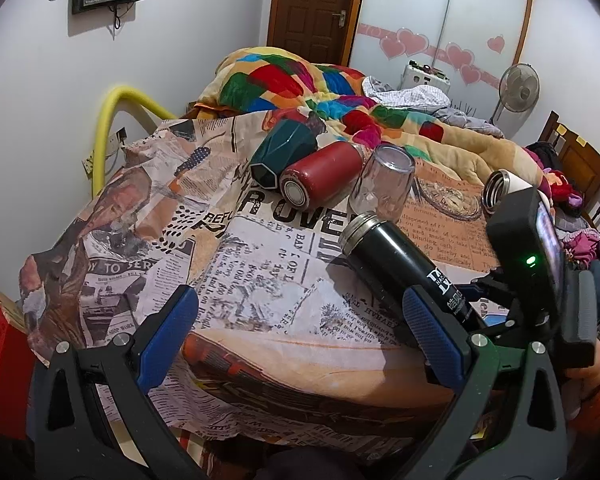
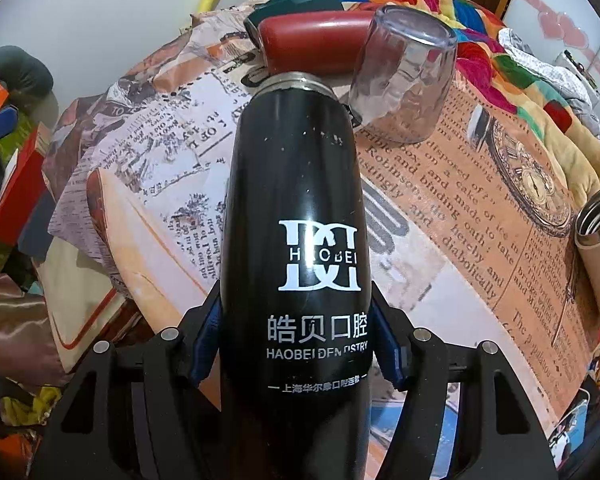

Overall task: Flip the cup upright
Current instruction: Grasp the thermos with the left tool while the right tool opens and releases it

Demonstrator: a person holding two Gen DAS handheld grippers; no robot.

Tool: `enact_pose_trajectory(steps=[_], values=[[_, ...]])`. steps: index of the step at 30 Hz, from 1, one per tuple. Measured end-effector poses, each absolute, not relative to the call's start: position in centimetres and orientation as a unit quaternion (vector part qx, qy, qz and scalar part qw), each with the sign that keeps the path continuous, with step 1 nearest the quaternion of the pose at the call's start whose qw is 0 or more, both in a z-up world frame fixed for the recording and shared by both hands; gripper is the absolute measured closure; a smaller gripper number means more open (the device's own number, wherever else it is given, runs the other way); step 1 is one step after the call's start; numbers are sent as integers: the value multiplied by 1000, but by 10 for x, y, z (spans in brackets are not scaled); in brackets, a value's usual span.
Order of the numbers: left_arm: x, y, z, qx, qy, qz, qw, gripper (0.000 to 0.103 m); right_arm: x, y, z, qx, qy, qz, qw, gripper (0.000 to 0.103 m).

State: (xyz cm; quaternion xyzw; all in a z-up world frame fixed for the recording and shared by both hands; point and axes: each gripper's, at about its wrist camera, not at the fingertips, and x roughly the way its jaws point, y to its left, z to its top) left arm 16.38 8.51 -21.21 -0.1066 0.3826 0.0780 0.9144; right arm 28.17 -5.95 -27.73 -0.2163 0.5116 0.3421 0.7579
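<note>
My right gripper (image 2: 300,344) is shut on a black flask cup (image 2: 296,220) with white HAOBEI lettering, held tilted with its steel mouth pointing away over the table. The same black cup shows in the left wrist view (image 1: 400,264), with the right gripper (image 1: 540,280) behind it. My left gripper (image 1: 300,332) is open and empty above the newspaper-print tablecloth (image 1: 260,272). A clear plastic cup (image 1: 382,184) (image 2: 404,76) stands upside down. A red cup (image 1: 320,178) (image 2: 312,44) and a dark green faceted cup (image 1: 282,152) (image 2: 296,0) lie on their sides.
A beige steel-rimmed cup (image 2: 598,248) stands upright at the table's right edge, also seen in the left wrist view (image 1: 500,190). A colourful quilt (image 1: 300,80) on a bed lies behind the table. A yellow pipe (image 1: 112,120) and red boxes (image 1: 4,360) are at left.
</note>
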Motion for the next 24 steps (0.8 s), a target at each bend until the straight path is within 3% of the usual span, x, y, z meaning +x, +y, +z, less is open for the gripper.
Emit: enact_pose_trajectory(steps=[11,16,18,24], values=[[191,76,-227,-146,428,32,892,0,266,-95,-231,-187,475,333,793,38],[205,57,-245,-130,456,18,880,1,262,-138,-201,-158,434,271,845,28],[213,52,-259,-150,485,6,862,7,259,-152,-193,-149,420,244,861,28],[225,53,-274,-198,509,5,838,13,247,-176,-187,-121,400,209,884,28]])
